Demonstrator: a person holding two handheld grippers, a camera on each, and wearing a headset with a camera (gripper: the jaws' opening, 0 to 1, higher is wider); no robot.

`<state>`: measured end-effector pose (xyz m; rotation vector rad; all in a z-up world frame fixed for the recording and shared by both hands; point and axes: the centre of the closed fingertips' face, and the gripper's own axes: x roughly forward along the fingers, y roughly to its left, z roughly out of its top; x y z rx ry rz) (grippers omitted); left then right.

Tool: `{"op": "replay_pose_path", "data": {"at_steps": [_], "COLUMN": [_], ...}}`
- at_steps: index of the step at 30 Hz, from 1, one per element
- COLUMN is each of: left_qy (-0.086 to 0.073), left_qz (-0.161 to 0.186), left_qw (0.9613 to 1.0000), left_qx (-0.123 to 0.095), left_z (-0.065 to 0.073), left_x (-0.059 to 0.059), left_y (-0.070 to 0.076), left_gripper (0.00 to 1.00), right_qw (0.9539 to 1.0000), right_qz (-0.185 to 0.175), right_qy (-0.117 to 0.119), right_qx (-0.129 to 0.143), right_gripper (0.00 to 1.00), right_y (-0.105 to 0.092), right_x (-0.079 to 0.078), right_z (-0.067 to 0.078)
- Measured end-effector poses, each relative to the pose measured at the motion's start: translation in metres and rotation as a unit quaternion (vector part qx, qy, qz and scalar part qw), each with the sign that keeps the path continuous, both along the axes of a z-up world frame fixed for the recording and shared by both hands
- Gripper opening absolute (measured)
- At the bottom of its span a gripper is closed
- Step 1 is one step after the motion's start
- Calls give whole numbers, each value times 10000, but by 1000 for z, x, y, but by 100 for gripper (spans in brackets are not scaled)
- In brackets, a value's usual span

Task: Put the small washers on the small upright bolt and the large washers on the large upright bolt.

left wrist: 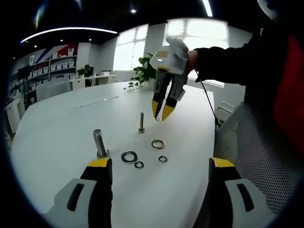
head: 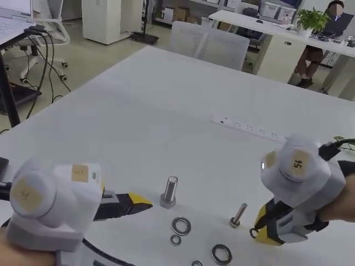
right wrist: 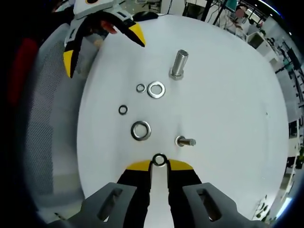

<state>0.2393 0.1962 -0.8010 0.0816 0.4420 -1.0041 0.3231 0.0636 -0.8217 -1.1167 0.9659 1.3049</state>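
The large upright bolt point(head: 170, 192) point(left wrist: 99, 143) point(right wrist: 178, 64) and the thin small bolt point(head: 238, 215) point(left wrist: 141, 122) point(right wrist: 185, 141) stand on the white table point(head: 166, 122). A large washer point(head: 181, 225) point(right wrist: 156, 89) and a small washer point(head: 175, 240) point(right wrist: 140, 88) lie in front of the large bolt. A second large washer point(head: 222, 254) point(right wrist: 141, 130) and a second small one point(head: 197, 263) point(right wrist: 123, 109) lie nearer me. My right gripper point(head: 256, 233) point(right wrist: 159, 164) is shut on a small washer point(right wrist: 159, 155), just right of the small bolt. My left gripper point(head: 138, 204) point(left wrist: 160, 166) is open, left of the large bolt.
A white power strip point(head: 249, 128) lies across the table beyond the bolts. A mesh chair point(head: 209, 45) stands at the far edge. A person point(head: 324, 39) sits at another desk at the back right. A potted plant point(head: 312, 21) is on that desk.
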Motion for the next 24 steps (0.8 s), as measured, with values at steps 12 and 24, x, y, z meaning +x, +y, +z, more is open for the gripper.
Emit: {"op": "replay_pose_path", "data": {"at_steps": [12, 24], "left_qy": [-54, -85], "left_qz": [20, 41], "left_qw": [10000, 9999], "left_qx": [-31, -55], "left_z": [3, 4], "left_x": [1, 1], "left_y": [0, 1], "left_gripper": [83, 83], "right_qw": [9995, 9985], "right_qz": [43, 135], "right_qy": [-293, -473], "right_qx": [130, 238], "right_gripper": [14, 14], "right_y": [4, 18], "right_x": [9, 20], "right_z": [29, 45]}}
